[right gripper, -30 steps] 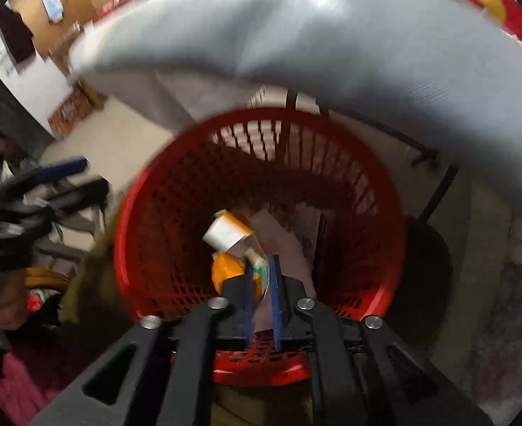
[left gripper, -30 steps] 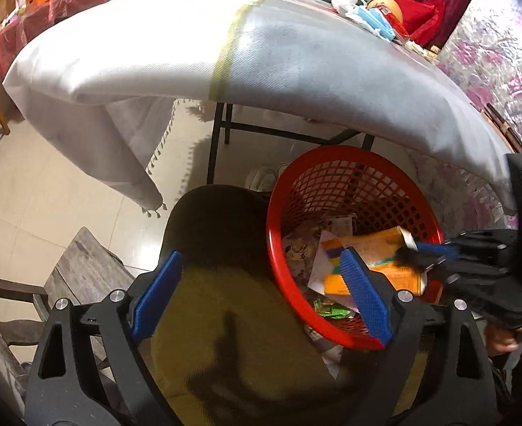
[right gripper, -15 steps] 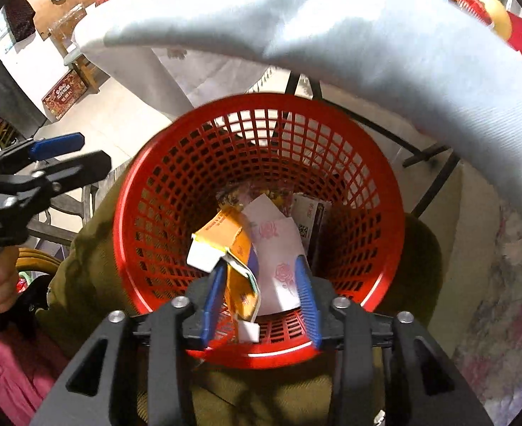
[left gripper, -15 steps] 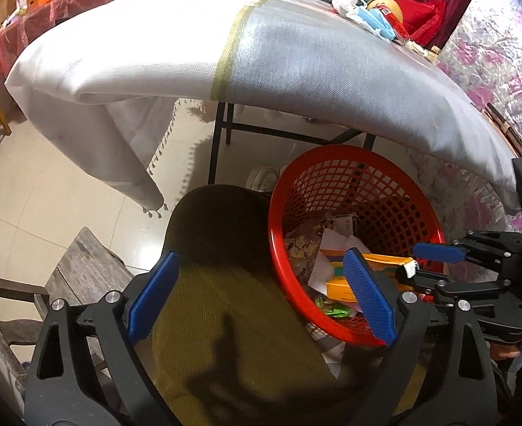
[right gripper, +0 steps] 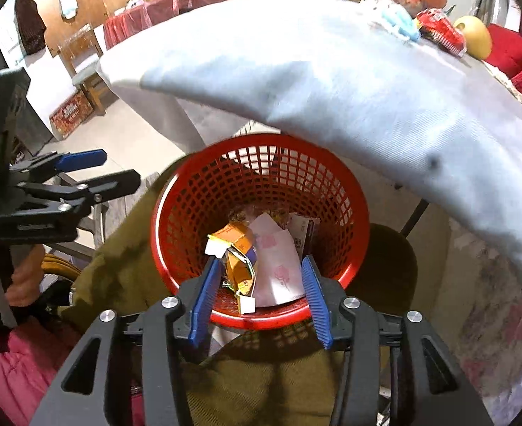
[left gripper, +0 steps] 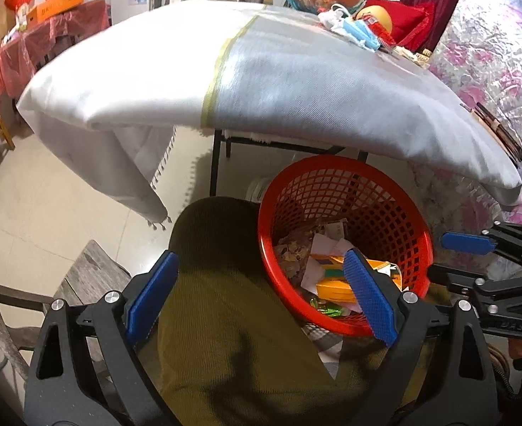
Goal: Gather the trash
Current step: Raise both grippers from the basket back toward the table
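Orange carton (right gripper: pixel 238 261): crumpled card, light and springy, lying loose in the red basket (right gripper: pixel 346 191) against its near wall, beside pink paper (right gripper: pixel 278 266); best pinched across a flattened fold.
Right gripper (right gripper: pixel 257 298): jaws opening, about half spread, above the basket's near rim; nothing pressed between them.
Left gripper (left gripper: pixel 259 300): jaws wide, empty, beside the basket's left rim.
Change: 1 second ago the right jaws clamped the carton; now it lies dropped.
Remaining: masks (left gripper: pixel 353 30) at the table's far edge.

a crumpled orange carton (right gripper: pixel 238 254) lies in the red mesh basket (right gripper: pixel 261 181) on pink-printed white paper (right gripper: pixel 278 266), among other scraps and wrappers.
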Demonstrator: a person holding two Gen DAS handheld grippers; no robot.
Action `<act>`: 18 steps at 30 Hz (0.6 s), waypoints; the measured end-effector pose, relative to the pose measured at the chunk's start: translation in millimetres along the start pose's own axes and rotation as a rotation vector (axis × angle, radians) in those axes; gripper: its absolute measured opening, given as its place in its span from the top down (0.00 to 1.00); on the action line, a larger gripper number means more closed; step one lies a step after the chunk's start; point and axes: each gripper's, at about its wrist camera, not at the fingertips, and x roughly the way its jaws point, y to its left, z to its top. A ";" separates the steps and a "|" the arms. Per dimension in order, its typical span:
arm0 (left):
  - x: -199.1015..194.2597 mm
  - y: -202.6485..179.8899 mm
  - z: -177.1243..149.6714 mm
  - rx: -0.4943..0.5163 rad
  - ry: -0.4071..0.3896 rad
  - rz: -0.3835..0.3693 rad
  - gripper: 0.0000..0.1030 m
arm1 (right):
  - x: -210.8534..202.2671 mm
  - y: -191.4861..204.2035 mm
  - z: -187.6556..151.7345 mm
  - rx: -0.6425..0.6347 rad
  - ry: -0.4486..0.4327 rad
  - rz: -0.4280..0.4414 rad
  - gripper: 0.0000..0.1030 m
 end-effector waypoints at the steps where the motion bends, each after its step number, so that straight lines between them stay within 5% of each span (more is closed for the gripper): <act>1: -2.8 -1.9 1.1 0.007 -0.008 0.004 0.12 | -8.0 -0.5 -0.3 0.003 -0.019 0.005 0.53; 10: -37.1 -19.1 30.0 0.063 -0.102 -0.012 0.07 | -70.3 -20.0 9.7 0.037 -0.207 0.003 0.46; 18: -35.9 -34.7 77.1 0.120 -0.157 -0.004 0.07 | -83.6 -66.8 37.9 0.130 -0.312 -0.051 0.35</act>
